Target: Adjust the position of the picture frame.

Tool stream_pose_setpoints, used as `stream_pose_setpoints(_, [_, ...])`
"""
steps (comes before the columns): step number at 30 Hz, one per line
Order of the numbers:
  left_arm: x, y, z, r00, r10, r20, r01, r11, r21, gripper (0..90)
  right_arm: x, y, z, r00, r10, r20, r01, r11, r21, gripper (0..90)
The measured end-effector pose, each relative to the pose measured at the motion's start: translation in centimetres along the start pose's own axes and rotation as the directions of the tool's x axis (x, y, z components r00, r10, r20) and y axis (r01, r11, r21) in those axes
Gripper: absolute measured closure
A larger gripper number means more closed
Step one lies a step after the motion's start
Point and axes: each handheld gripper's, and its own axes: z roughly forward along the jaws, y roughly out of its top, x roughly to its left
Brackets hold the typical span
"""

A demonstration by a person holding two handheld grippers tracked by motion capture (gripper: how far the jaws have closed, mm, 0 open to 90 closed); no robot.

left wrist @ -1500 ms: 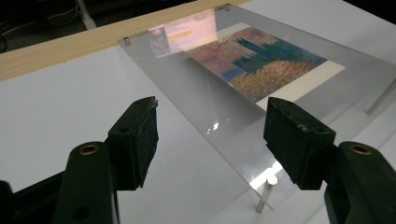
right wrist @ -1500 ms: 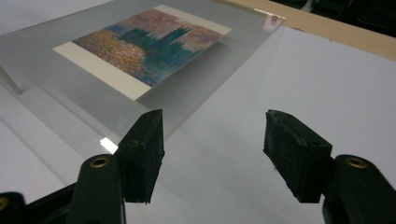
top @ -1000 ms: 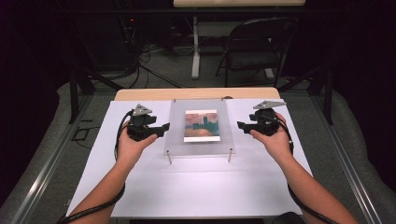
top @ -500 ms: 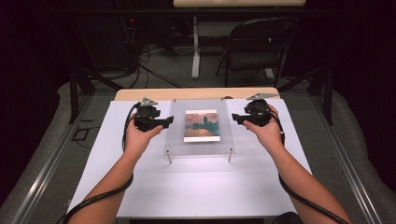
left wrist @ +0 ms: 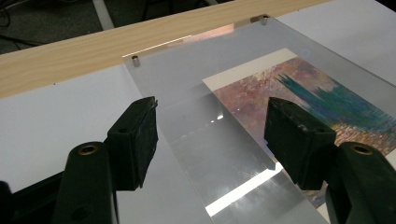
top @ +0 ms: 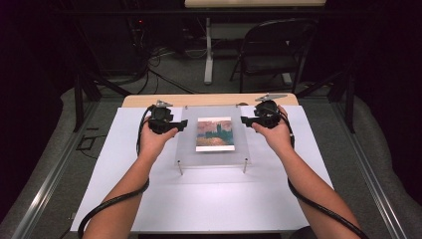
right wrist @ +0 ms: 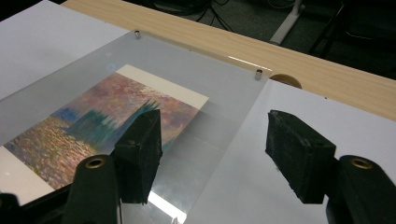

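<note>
The person is holding the left claw (top: pixel 171 126) over the left edge of a clear plastic frame (top: pixel 214 155) and the right claw (top: pixel 254 121) over its right edge, and both claws are spread wide with nothing between the jaws. The frame is lying flat on short metal pegs on the white table (top: pixel 199 199), between the two claws, with a painted picture (top: pixel 214 134) sandwiched inside it. Each claw is straddling its own edge of the plastic: one jaw is sitting above the sheet, the other above bare table just beside it. Nothing looks gripped or lifted yet, so I would judge the job barely started, with closing on the edges and moving the frame left to do.
</note>
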Motion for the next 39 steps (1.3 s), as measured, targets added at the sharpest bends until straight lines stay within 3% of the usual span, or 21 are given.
stream_pose_setpoints(10, [0.3, 0.0, 1.7, 0.9995, -0.026, -0.018, 0.026, 0.9995, 0.016, 33.6, 0.0, -0.1, 2.2, 0.9992, 0.038, -0.010, -0.038, 0.999, 0.010, 35.6])
stream_pose_setpoints(18, [0.4, -0.6, 3.1, 0.9979, -0.064, -0.011, 0.065, 0.9958, 0.064, 32.3, 0.0, -0.9, 3.7, 0.9973, 0.071, -0.020, -0.070, 0.997, 0.035, 34.9])
stream_pose_setpoints(30, [0.3, -1.2, 4.6, 0.9939, -0.110, 0.015, 0.108, 0.9894, 0.097, 32.3, 0.4, -1.8, 5.0, 0.9929, 0.110, -0.045, -0.107, 0.992, 0.071, 34.3])
stream_pose_setpoints(39, [0.5, -1.6, 5.2, 0.9927, -0.120, 0.015, 0.117, 0.9868, 0.112, 31.9, 0.4, -2.4, 5.7, 0.9880, 0.142, -0.060, -0.136, 0.986, 0.095, 34.4])
